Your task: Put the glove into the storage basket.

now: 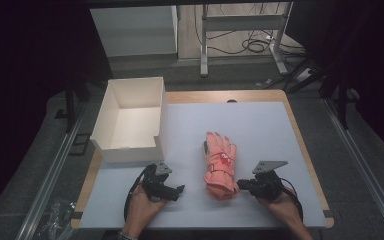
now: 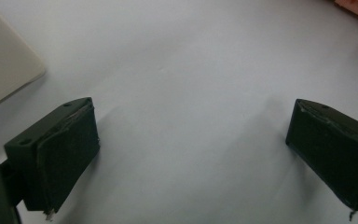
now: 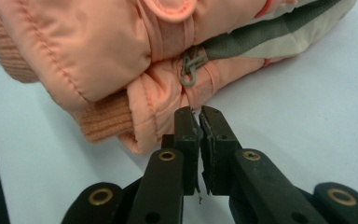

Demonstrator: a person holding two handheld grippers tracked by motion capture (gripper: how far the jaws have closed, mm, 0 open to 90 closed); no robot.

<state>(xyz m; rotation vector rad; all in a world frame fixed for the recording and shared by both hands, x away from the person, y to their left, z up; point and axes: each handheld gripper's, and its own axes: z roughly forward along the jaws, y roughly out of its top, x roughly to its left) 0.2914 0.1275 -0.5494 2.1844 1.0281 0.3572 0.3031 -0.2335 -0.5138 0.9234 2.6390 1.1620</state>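
From above, on the table [image 1: 260, 125], the pink glove [image 1: 221, 165] lies a little right of the middle, its fingers pointing toward twelve o'clock and its knitted cuff toward six. My right gripper [image 1: 241, 185] sits at about four o'clock from the glove, its tips right at the cuff end. My left gripper [image 1: 180, 190] rests at about eight o'clock from the glove, near it but apart, pointing toward three o'clock. A white box [image 1: 130, 117], open on top, stands at ten o'clock from the glove, at the table's left edge.

Looking along my left gripper [image 2: 191, 140], I see its two black jaws spread wide with bare table [image 2: 191, 70] between them and nothing held. A corner of the white box [image 2: 4, 70] shows at nine o'clock, and a sliver of the pink glove [image 2: 354, 5] at one o'clock.

Looking along my right gripper [image 3: 199, 121], I see the jaws drawn almost together, with only a thin slit between the pads. Their tips are right up against the glove [image 3: 98, 51] where its padded fabric meets the table, just below a small grey clip [image 3: 189, 67] at twelve o'clock. The ribbed cuff [image 3: 107, 121] lies at ten o'clock from the tips. I cannot tell whether any fabric is caught between the pads; none shows in the slit, so the gripper looks closed on nothing.
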